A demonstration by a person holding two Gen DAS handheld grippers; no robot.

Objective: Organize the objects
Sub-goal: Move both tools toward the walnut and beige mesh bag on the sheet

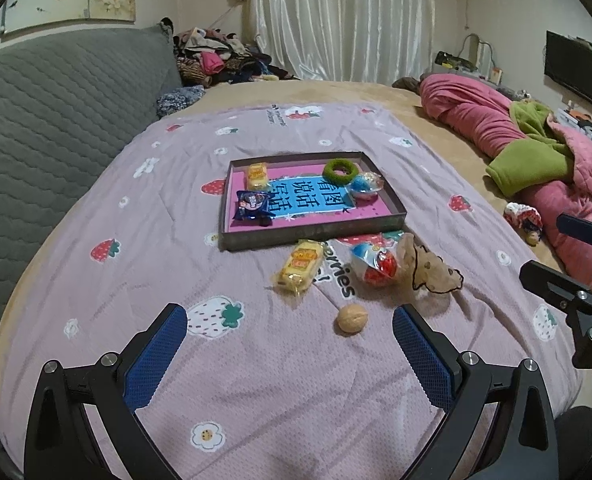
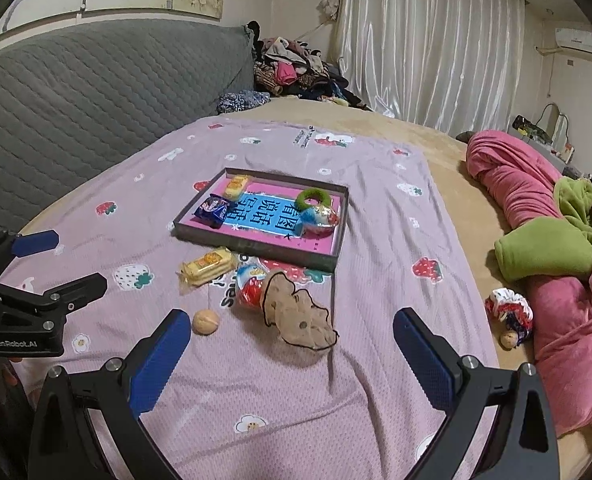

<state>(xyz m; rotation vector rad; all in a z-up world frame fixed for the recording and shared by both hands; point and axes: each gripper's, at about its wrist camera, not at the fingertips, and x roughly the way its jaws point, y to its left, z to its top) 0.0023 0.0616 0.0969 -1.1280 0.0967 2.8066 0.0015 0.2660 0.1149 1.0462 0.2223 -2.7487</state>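
Four things already lie in the tray (image 1: pixel 316 232), while a yellow snack (image 1: pixel 300 266), egg toy (image 1: pixel 376 266), scrunchie (image 1: pixel 428 270) and walnut (image 1: pixel 352 319) wait on the bed near it, both the left tongs (image 1: pixel 289 344) and right tongs (image 2: pixel 291 346) spread and empty.

A grey quilted headboard (image 1: pixel 47 96), white satin curtains (image 1: pixel 344 20), a rumpled pink-and-green quilt (image 2: pixel 556 248), a heap of clothes (image 1: pixel 219 56), a wall-mounted black television (image 1: pixel 578 70)
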